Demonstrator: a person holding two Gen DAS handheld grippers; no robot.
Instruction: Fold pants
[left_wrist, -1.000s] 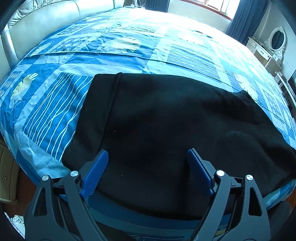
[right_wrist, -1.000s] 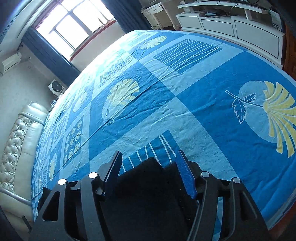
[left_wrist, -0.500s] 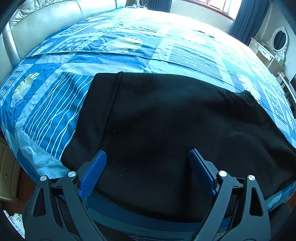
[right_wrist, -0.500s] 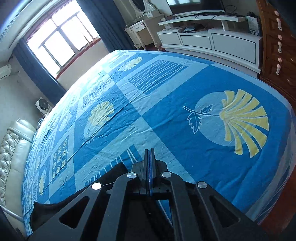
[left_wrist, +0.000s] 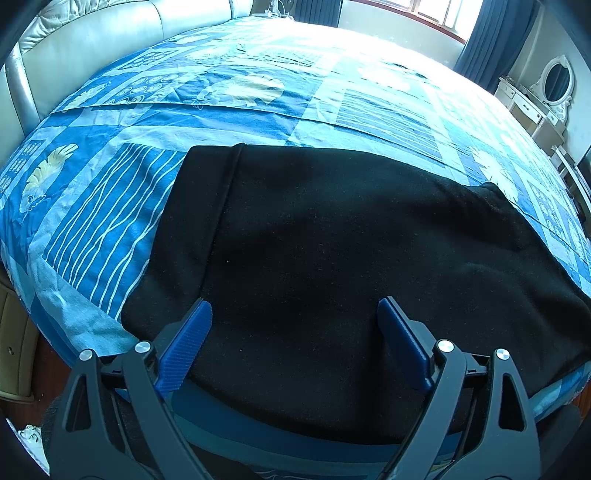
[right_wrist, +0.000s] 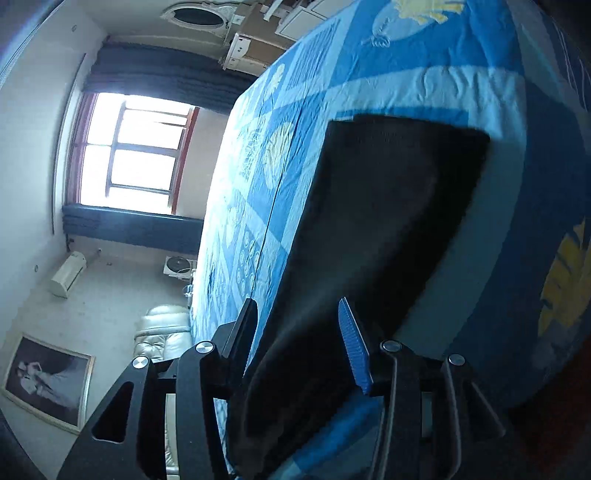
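Black cloth: the pants (left_wrist: 332, 236) look like a thick, matte, fleece-like fabric; I judge them soft and limp, moderately heavy for clothing, not slippery.
Where they lie: spread flat on the blue patterned bedspread (left_wrist: 258, 110), close to the near edge of the bed, with a folded band running along their left side.
Left gripper (left_wrist: 293, 334): jaws spread wide, hovering low over the near part of the pants, holding nothing.
Right gripper (right_wrist: 295, 328): jaws apart, tilted steeply over the cloth's other end; fabric shows between the fingers, but no pinch is visible.
Where to take hold: likely the outer corners or hem edges, one per gripper, pinching every layer so the fold carries over evenly.
Handling risk: a limp cloth will sag and drag between two grips; a shallow pinch may catch only the top layer.
Surroundings: padded headboard (left_wrist: 92, 40) and a window (right_wrist: 136, 155) beyond.
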